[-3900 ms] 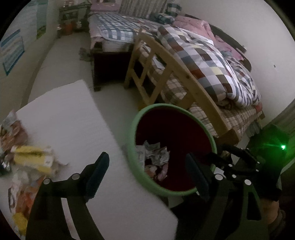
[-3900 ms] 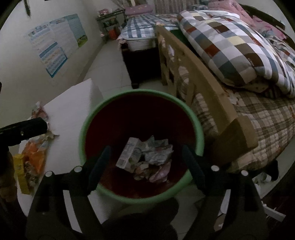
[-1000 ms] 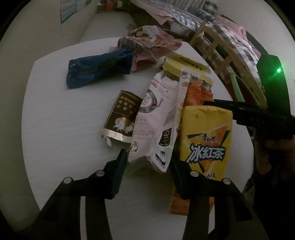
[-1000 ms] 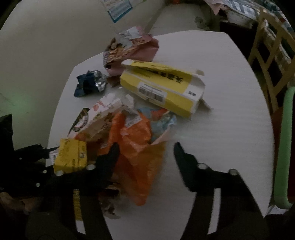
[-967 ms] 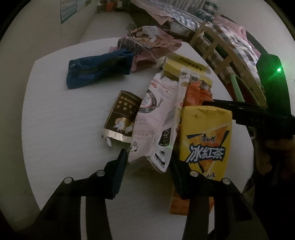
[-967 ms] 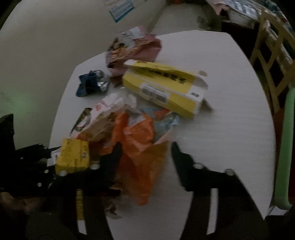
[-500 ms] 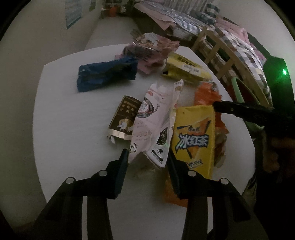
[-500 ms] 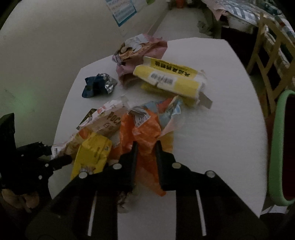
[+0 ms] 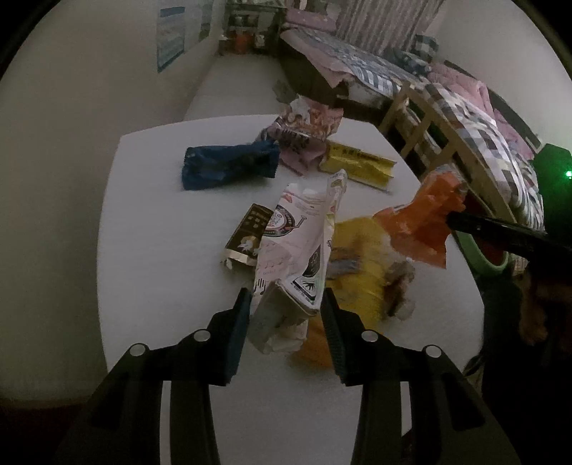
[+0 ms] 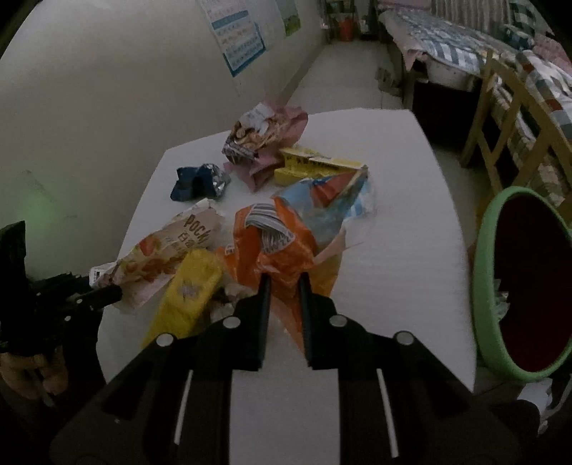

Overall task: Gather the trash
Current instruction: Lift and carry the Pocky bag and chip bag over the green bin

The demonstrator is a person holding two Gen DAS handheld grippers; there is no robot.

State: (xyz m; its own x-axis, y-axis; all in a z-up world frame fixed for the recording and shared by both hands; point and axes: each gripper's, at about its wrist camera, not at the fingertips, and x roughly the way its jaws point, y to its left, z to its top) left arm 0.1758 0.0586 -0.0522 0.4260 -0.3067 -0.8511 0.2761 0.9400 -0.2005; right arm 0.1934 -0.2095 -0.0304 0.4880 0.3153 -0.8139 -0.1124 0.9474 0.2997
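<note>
L tongs (image 9: 284, 314) clamped on load; R tongs (image 10: 283, 288) pinched tight, both tilted down.

Setting: a home bedroom.
Evidence: bed (image 9: 361, 68) with checked quilt (image 9: 489, 143) (wooden rail alongside), wall poster (image 10: 237, 34), white table (image 10: 404, 200) strewn with snack wrappers, green bin (image 10: 482, 272) beside it.

Bare table (image 10: 404, 221) beside bin (image 10: 481, 250)

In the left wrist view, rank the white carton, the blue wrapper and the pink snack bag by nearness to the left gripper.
1. White carton, between the left gripper's fingers.
2. Blue wrapper, mid-table, left.
3. Pink snack bag, at the far edge.
</note>
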